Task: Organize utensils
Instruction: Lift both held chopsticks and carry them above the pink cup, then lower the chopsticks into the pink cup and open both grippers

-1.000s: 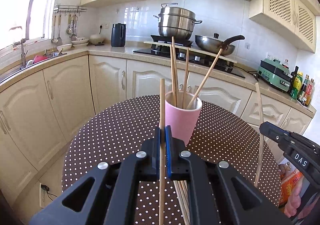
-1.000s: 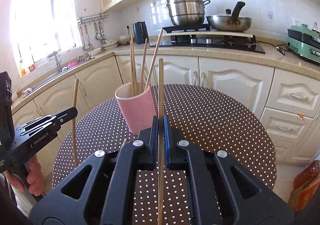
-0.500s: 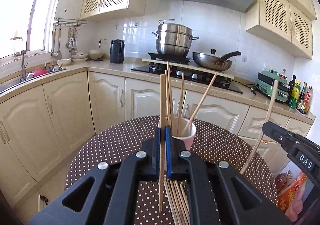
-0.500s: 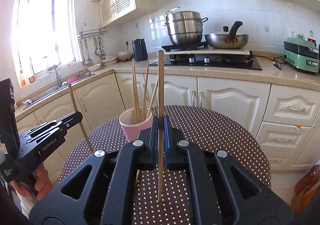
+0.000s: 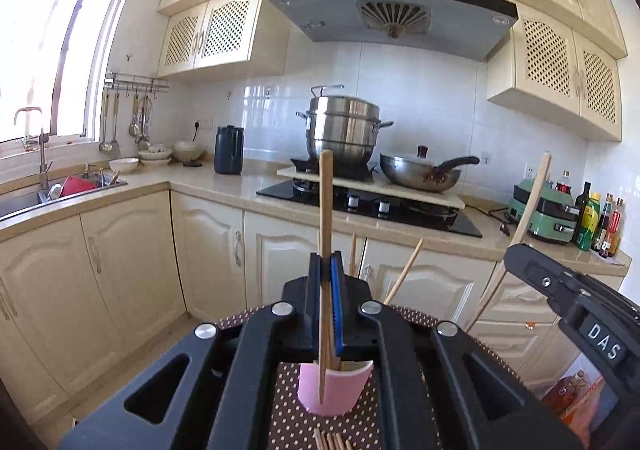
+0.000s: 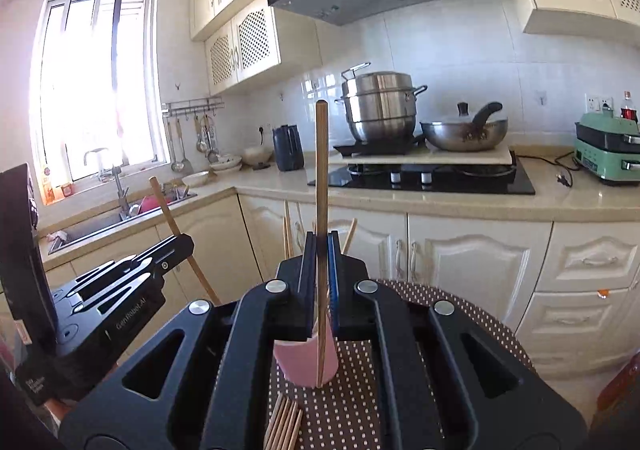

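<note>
Left gripper: the left gripper (image 5: pixel 327 266) is clamped on a single wooden chopstick (image 5: pixel 325 210), held upright, its top end rising in front of the stove and its lower end hanging in front of the pink cup (image 5: pixel 334 390).
Right gripper: the right gripper (image 6: pixel 320 246) is clamped on a second chopstick (image 6: pixel 321 170), also upright, its tip hanging in front of the same cup as seen from the right wrist.
Seen from the other side: each gripper shows in the other's view, at the frame's edge, with its chopstick slanting up from the closed jaws.
Cup: the pink cup stands on the round brown polka-dot table (image 6: pixel 460 302), with several chopsticks (image 5: pixel 404 270) already leaning inside it, their ends poking up behind the grippers.
Loose chopsticks: a bundle of chopsticks (image 6: pixel 282 426) lies flat on the table, on the near side of the cup.
Setting: a cream-coloured kitchen, with a steel steamer pot (image 5: pixel 344 130) and a wok (image 5: pixel 420 174) on the stove behind the table, a sink (image 5: pixel 60 190) under the window on the left, and a green appliance (image 6: pixel 608 154) on the counter at right.
</note>
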A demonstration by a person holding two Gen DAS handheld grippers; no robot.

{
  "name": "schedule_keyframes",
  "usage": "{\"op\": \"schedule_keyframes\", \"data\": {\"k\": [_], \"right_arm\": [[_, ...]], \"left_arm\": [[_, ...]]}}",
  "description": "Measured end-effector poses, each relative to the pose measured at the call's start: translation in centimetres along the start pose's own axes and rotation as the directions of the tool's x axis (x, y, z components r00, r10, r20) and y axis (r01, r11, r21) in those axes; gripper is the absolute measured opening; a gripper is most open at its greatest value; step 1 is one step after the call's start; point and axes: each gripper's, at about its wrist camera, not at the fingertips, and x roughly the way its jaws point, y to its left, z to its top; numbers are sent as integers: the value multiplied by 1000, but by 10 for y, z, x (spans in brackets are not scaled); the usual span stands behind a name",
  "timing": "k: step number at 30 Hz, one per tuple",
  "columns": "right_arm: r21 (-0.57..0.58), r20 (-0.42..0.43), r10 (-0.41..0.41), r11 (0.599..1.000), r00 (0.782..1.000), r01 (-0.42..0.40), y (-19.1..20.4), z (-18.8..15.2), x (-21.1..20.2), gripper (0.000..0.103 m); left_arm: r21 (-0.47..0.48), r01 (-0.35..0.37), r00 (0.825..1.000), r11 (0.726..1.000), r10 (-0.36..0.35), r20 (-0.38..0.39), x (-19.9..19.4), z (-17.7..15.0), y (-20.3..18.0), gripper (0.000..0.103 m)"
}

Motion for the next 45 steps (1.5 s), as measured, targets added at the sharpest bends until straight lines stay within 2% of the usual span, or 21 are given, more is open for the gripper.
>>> {"op": "schedule_keyframes", "data": {"k": [4, 9, 15, 23, 31, 35, 39, 43, 45], "right_arm": [[9, 36, 6, 1000, 999, -6, 2, 18, 6, 6], [30, 42, -12, 999, 999, 11, -1, 31, 23, 6], [56, 30, -2, 998, 1000, 0, -2, 33, 40, 6], [78, -31, 14, 997, 999, -12, 2, 18, 61, 6], [68, 64, -6, 998, 998, 2, 11, 38, 50, 6], [53, 16, -11, 999, 1000, 10, 14, 29, 64, 6], [37, -70, -25, 999, 997, 28, 16, 9, 83, 6], [32, -158, -11, 999, 987, 16, 11, -17, 99, 6], [60, -210, 11, 998, 978, 2, 7, -27, 106, 6]], "left_arm": [[3, 1, 999, 1000, -1, 36, 6, 20, -8, 6], [9, -14, 998, 1000, 14, 59, 15, 31, -13, 6], [4, -21, 999, 1000, 21, 33, 30, 29, -11, 6], [6, -43, 997, 999, 43, -69, 60, 3, -7, 6], [-22, -46, 994, 999, 43, -97, 66, -5, 5, 6], [-20, -46, 993, 999, 44, -111, 67, -10, 4, 6], [-29, -34, 992, 999, 31, -122, 70, -19, 7, 6], [-26, -22, 990, 999, 18, -138, 73, -28, 8, 6], [6, -54, 988, 998, 55, -148, 77, -36, 7, 6]]}}
